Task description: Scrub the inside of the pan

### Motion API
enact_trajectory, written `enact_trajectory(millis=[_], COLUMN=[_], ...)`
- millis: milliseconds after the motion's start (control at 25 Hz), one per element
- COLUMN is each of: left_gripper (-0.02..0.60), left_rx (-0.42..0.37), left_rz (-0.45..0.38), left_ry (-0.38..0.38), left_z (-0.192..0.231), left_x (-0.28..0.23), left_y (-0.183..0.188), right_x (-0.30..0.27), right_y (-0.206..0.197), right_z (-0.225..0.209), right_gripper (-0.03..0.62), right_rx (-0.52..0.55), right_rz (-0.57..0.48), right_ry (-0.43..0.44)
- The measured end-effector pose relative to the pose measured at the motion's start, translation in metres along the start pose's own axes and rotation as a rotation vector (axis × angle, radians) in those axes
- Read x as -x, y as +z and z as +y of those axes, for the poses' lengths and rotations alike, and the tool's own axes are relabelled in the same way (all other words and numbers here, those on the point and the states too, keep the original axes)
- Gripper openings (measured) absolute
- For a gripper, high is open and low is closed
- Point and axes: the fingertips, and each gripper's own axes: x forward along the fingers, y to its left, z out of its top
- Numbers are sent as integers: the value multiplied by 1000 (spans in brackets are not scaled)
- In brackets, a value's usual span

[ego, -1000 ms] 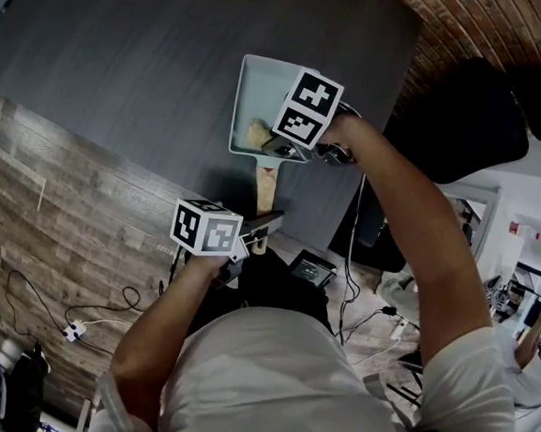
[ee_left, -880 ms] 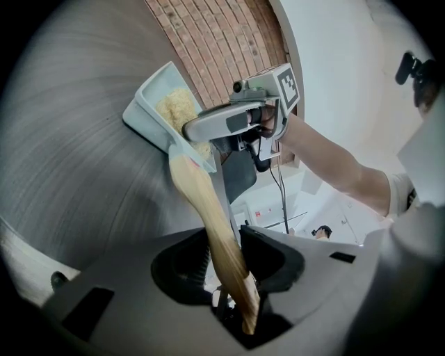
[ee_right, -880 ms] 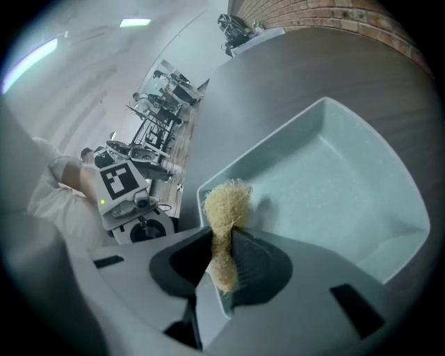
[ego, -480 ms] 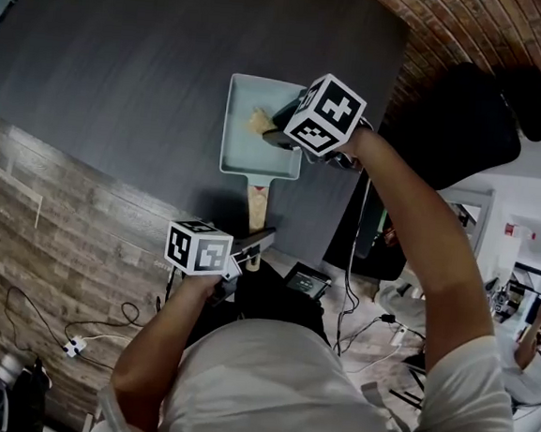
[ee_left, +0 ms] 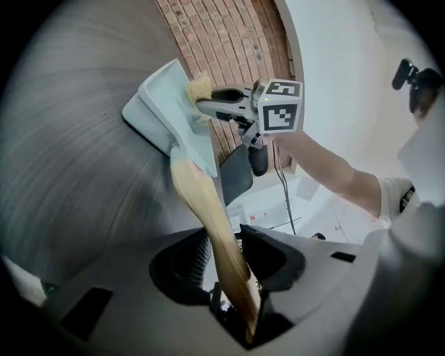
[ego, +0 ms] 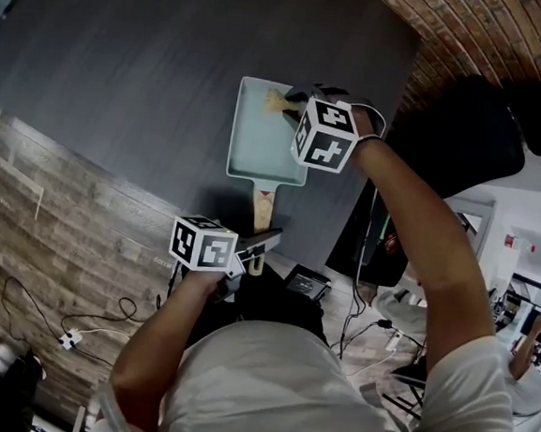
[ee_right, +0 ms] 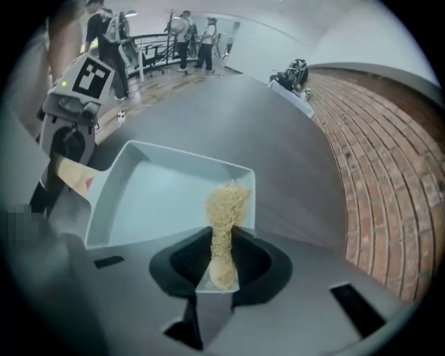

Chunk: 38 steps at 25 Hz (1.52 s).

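- The pan (ee_right: 160, 201) is a pale blue-green rectangular one that sits on the dark table (ee_right: 229, 118), near the table's right side as the head view shows it.
- Its wooden handle (ego: 262, 203) points back toward the person, and the handle's end reaches about to the table's near edge.
- The left gripper (ee_left: 228, 268) has the end of that handle between its jaws. The wood runs up the gap and touches both pads, while the jaws are easing apart.
- The right gripper (ee_right: 221, 261) is clamped on a straw-coloured fibrous scrubber (ee_right: 226, 205). The jaws squeeze its lower part thin, and the bushy head sticks out in front of them.
- The scrubber's head is inside the pan, at the far end from the handle and close to the far wall (in the head view it lies toward the right corner).
- The pan floor looks bare and evenly coloured apart from the scrubber.
- The person's right arm (ego: 410, 232) stretches out over the table's right edge, and the left forearm stays close to the body.
- A brick wall (ee_right: 389, 160) runs along the far side of the table, and a black chair (ego: 467, 124) stands just beyond the table's right corner.
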Motion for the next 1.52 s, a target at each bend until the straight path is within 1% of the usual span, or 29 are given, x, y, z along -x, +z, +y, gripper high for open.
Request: enact_trajectory(millis=[80, 160, 240, 320, 440, 560, 640, 720, 880, 1120, 1520], left_gripper=[129, 120, 105, 88, 74, 63, 58, 57, 58, 60, 64], left_rx=[16, 40, 72, 112, 165, 204, 217, 210, 199, 198, 192], left_rz=[-4, -19, -53, -96, -162, -218, -250, -266, -275, -280, -277], left_ry=[-7, -3, 3, 12, 33, 56, 72, 90, 110, 120, 132], left_z=[-1, -1, 0, 1, 3, 6, 7, 8, 10, 10, 11], left_x=[0, 1, 2, 4, 5, 8, 10, 12, 12, 11, 13], left_y=[2, 3, 4, 5, 9, 11, 12, 12, 12, 12, 13], right_x=[-1, -3, -10, -18, -21, -23, -24, -24, -23, -20, -13], right_y=[3, 3, -3, -14, -26, -28, -29, -31, -31, -30, -22], right_z=[-8, -13, -11, -4, -1, 1, 4, 7, 11, 28, 58], right_gripper=[84, 84, 84, 84, 83, 84, 84, 84, 84, 83, 83], right_rx=[59, 118, 180, 205, 173, 144, 133, 110, 57, 37, -92], right_rz=[1, 14, 49, 83, 97, 111, 127, 133, 131, 128, 78], right_ry=[-50, -81, -83, -58, -52, -42, -25, -14, 11, 53, 125])
